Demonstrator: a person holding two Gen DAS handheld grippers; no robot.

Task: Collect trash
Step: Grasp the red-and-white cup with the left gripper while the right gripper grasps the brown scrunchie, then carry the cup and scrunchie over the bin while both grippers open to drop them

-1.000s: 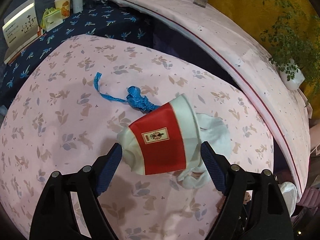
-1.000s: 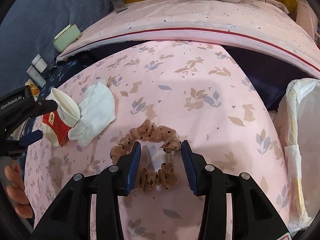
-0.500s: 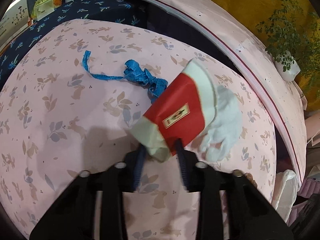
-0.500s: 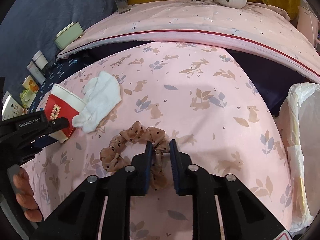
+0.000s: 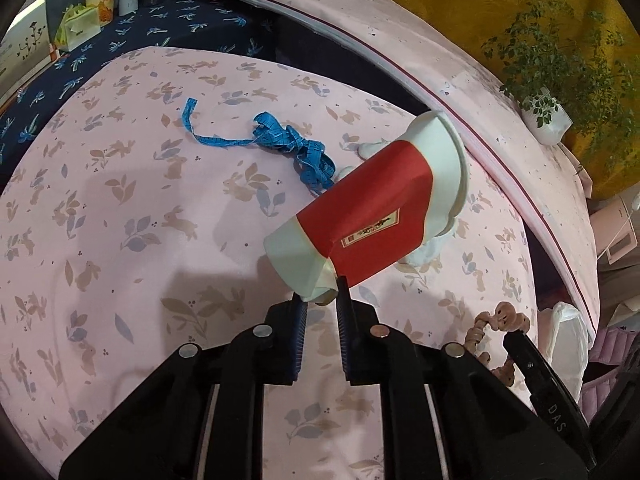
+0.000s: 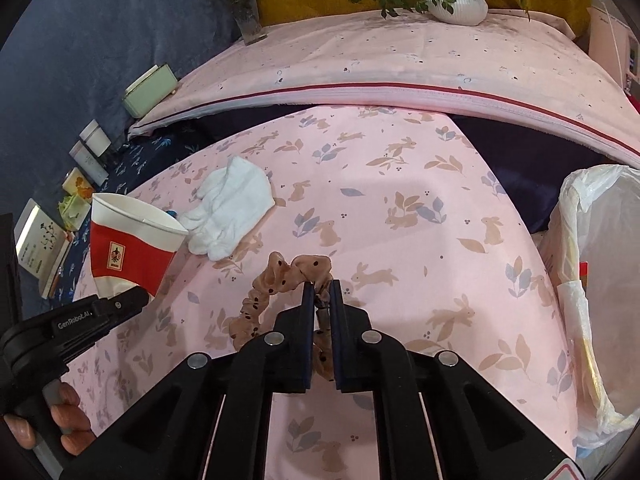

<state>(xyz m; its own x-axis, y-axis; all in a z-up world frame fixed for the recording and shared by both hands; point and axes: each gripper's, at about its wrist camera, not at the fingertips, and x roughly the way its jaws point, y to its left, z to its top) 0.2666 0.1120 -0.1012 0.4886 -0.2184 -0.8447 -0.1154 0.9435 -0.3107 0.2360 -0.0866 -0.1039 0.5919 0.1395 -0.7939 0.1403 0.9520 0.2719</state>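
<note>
Already both fingers pinch loads: left gripper (image 5: 322, 300) crushes paper cup (image 5: 372, 216), right gripper (image 6: 319, 292) scrunchie (image 6: 276, 284); bagging (image 6: 592, 280) remains, tissue (image 6: 228, 208) untouched.

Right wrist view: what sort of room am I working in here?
Most likely a bedroom. The work surface is a bed with a pink rabbit-print sheet, a potted plant stands on a ledge behind it, and a lined bin sits beside it.
</note>
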